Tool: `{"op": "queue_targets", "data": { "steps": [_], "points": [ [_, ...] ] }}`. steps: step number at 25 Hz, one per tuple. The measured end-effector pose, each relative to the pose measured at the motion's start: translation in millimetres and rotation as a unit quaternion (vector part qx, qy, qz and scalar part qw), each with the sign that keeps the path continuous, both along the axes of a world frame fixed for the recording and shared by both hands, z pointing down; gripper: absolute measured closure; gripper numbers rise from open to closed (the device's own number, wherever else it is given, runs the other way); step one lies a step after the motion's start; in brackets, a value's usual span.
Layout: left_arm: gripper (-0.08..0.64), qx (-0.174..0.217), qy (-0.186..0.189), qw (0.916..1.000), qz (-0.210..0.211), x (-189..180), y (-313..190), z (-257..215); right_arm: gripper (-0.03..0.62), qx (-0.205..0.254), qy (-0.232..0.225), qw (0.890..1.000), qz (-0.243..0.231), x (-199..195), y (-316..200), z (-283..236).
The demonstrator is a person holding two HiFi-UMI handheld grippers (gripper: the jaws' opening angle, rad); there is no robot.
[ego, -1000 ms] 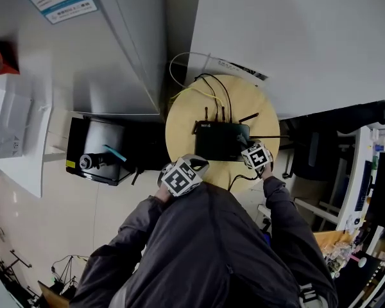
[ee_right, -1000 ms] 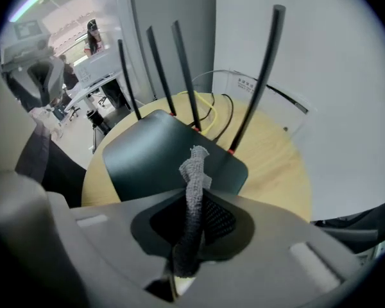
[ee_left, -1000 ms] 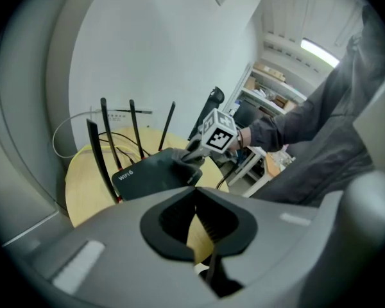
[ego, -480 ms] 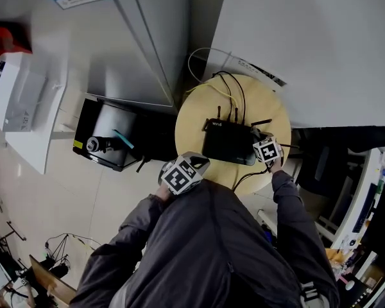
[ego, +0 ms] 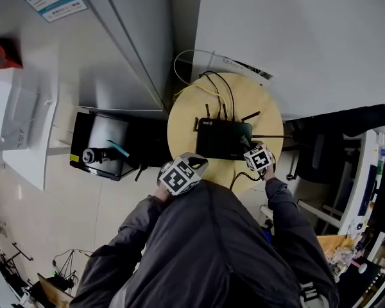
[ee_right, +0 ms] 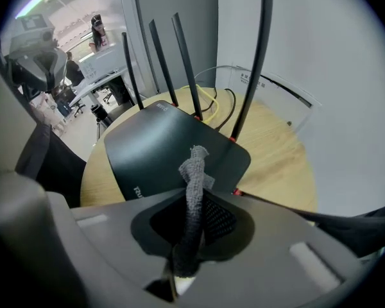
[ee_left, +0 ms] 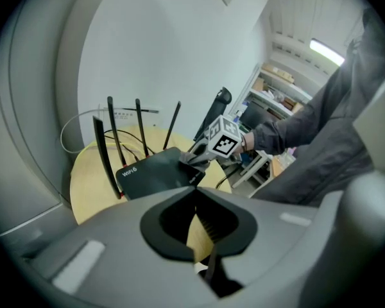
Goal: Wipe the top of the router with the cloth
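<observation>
The black router with its thin upright antennas lies on a round wooden table. A strip of grey cloth is pinched in my right gripper, and its tip hangs over the router's near right corner. In the head view the right gripper is at the router's right end. My left gripper is held off the table's near left edge, jaws together and holding nothing. In the left gripper view it points at the router and the right gripper.
Yellow and black cables run off the table's far side towards a white wall. A black box with a cylinder in it stands on the floor at the left. A dark chair stands to the right. A black lead trails off the near edge.
My right gripper, cloth in its jaws, went a little way along the router's right end and came back towards me. The head camera swayed. The left gripper stayed where it was.
</observation>
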State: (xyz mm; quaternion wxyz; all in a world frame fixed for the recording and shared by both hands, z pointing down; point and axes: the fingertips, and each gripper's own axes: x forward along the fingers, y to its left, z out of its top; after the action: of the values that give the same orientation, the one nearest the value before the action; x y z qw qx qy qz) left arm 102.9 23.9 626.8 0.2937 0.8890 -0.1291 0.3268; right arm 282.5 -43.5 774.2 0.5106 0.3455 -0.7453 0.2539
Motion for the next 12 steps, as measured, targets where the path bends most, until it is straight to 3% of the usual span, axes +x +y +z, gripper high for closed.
{"op": "queue_targets", "data": {
  "steps": [12],
  "points": [
    [0.560, 0.012, 0.011, 0.9994, 0.030, 5.0, 9.4, -5.2, 0.560, -0.010, -0.019, 0.999, 0.032, -14.1, 60.9, -0.6]
  ]
}}
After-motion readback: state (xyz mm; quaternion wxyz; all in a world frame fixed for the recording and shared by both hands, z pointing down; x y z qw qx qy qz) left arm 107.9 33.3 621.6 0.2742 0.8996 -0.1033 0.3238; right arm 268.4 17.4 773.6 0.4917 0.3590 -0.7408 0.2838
